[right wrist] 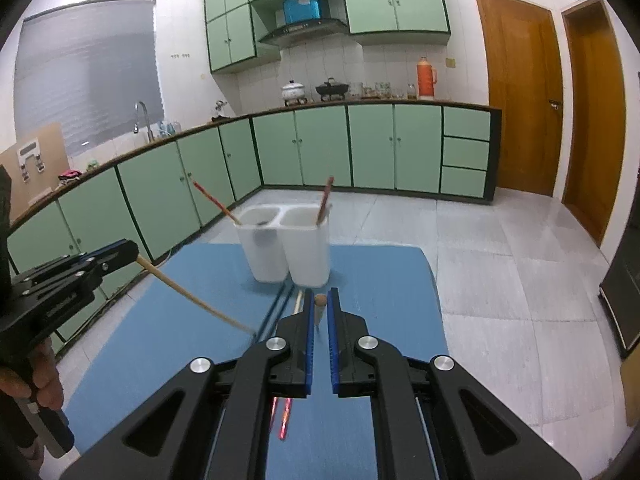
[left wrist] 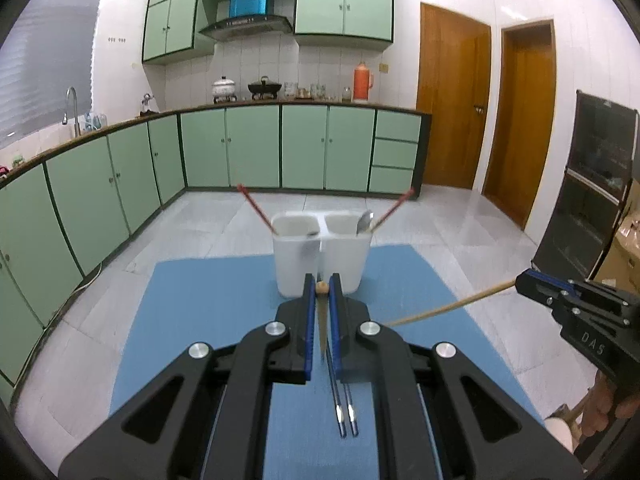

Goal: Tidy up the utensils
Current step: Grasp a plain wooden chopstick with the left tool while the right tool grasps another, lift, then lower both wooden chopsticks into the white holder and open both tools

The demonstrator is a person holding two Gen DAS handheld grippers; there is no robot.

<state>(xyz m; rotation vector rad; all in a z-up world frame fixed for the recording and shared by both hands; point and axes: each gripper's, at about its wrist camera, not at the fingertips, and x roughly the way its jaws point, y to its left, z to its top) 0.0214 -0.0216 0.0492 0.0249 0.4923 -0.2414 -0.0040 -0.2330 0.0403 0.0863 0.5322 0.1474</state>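
While both units hang above the blue mat [left wrist: 208, 320], the left gripper [left wrist: 322, 286] and right gripper [right wrist: 320, 300] each clamp one wooden chopstick [left wrist: 322, 320] near its top end

1. A two-compartment holder [left wrist: 320, 256] stands on the far part of the mat [left wrist: 200, 304].
2. One chopstick [left wrist: 256, 210] leans in its left compartment; a chopstick [left wrist: 394, 209] and a spoon [left wrist: 365, 222] stand in its right.
3. A paired set of chopsticks [left wrist: 345, 408] lies on the mat nearer the camera.
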